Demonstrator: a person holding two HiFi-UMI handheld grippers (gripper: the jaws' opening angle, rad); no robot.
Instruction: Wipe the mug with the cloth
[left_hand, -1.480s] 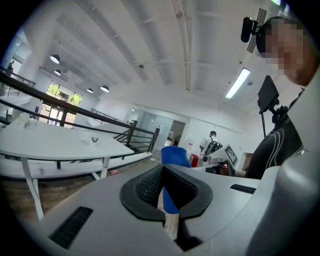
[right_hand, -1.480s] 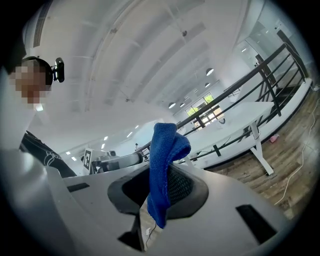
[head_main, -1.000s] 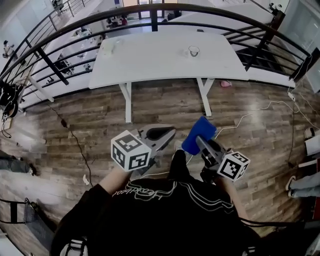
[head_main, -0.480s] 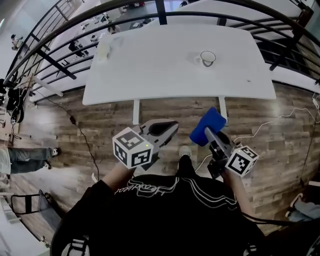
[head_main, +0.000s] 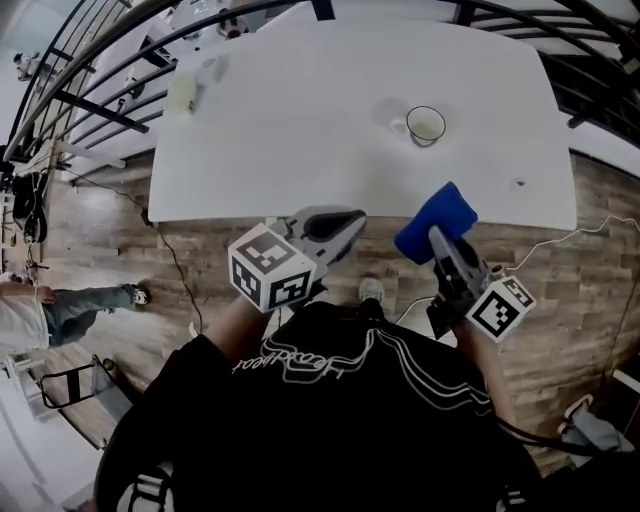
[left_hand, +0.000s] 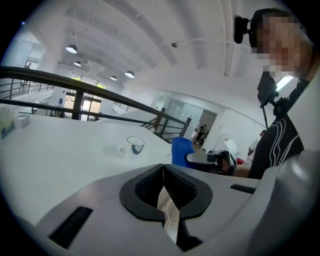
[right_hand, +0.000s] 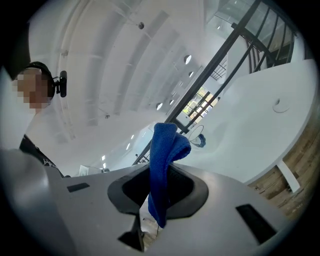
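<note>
A clear glass mug (head_main: 424, 124) stands on the white table (head_main: 300, 130), right of its middle; it also shows as the mug (left_hand: 134, 145) and the mug (right_hand: 199, 139) in the gripper views. My right gripper (head_main: 437, 238) is shut on a folded blue cloth (head_main: 436, 221), held over the table's near edge, short of the mug; the cloth (right_hand: 164, 165) sticks up between the jaws. My left gripper (head_main: 350, 220) is shut and empty, at the near edge left of the cloth, its tip (left_hand: 163, 170) pointing over the table.
A small pale object (head_main: 185, 92) lies at the table's far left. Dark railings (head_main: 90, 105) run behind the table. Wood floor (head_main: 600, 260) with a cable lies on the right. A person's legs (head_main: 70, 305) show at the left; a trolley (head_main: 70, 390) stands lower left.
Both grippers have come closer to the table and now reach its near edge. The table and mug fill more of the head view. The cloth stays gripped.
</note>
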